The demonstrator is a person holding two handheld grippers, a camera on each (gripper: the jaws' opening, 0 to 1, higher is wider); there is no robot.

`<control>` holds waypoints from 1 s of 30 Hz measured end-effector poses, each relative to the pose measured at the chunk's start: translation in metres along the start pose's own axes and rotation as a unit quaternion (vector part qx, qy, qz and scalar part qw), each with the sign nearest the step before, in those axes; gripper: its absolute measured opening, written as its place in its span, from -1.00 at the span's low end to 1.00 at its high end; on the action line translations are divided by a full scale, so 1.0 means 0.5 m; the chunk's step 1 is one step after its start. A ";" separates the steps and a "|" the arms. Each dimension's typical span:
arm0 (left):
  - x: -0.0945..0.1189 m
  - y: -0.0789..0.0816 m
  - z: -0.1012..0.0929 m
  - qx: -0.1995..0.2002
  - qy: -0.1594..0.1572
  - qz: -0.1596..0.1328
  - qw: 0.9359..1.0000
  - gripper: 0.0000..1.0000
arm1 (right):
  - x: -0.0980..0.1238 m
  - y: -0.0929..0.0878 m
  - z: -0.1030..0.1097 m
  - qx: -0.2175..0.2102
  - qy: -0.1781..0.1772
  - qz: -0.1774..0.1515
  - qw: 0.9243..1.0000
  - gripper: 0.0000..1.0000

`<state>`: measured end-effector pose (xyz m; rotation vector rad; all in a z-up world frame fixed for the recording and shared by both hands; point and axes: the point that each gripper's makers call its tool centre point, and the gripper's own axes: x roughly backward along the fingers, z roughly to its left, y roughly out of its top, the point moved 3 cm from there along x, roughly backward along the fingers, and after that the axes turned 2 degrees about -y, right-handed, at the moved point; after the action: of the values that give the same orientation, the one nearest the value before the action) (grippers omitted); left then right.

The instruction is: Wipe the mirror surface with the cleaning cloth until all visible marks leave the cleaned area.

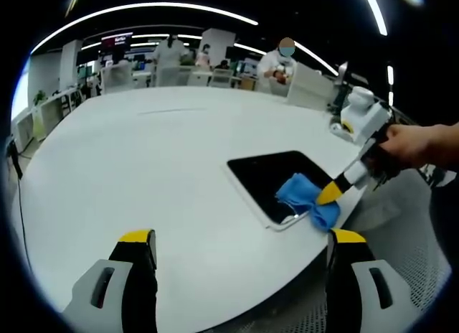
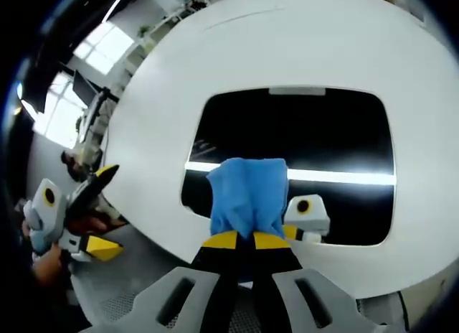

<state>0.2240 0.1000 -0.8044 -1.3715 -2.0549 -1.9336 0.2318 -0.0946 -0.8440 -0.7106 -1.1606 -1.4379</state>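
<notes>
cloth (image 2: 247,193) is clamped in my right gripper (image 2: 247,241), jaws closed tight on its near edge, blue fabric fanned out ahead onto the mirror (image 2: 301,128). in right gripper view the mirror lies at 12 o'clock from my jaws, dark glass w/ a bright light strip reflected across it; cloth covers the near edge, roughly 6 o'clock of the pane. can't make out any marks on the glass from here, too dark and glary.

in left gripper view my left gripper (image 1: 240,250) hangs open, jaws wide apart, nothing btwn them, over the white table (image 1: 143,168). mirror (image 1: 272,175) sits at about 2 o'clock from it, near the table's edge, w/ the cloth (image 1: 305,197) at its near right corner and the right gripper (image 1: 331,193) pressing in from 3 o'clock, hand (image 1: 412,143) behind it.

risks as i judge them: mirror sits close to the table rim, so a hard stroke toward the edge could slide it off, esp. since my left isn't bracing it. only a small part of the cloth is pinched, so drag could pull it free. yellow tips scraping the glass = scratches if i tilt too low.
</notes>
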 end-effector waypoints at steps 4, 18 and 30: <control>-0.001 -0.001 0.003 0.001 0.001 -0.001 1.000 0.98 | -0.001 0.005 -0.002 -0.003 0.002 -0.002 1.000 -1.00; 0.001 0.000 0.005 0.005 0.005 -0.003 1.000 0.98 | -0.005 0.022 -0.007 -0.004 0.000 -0.005 1.000 -1.00; 0.002 -0.001 0.006 0.002 0.010 0.001 1.000 0.98 | -0.011 0.053 -0.008 0.004 -0.006 -0.013 1.000 -1.00</control>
<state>0.2248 0.1028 -0.8050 -1.3471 -2.0476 -1.9341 0.2591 -0.0941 -0.8431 -0.7024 -1.1888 -1.4523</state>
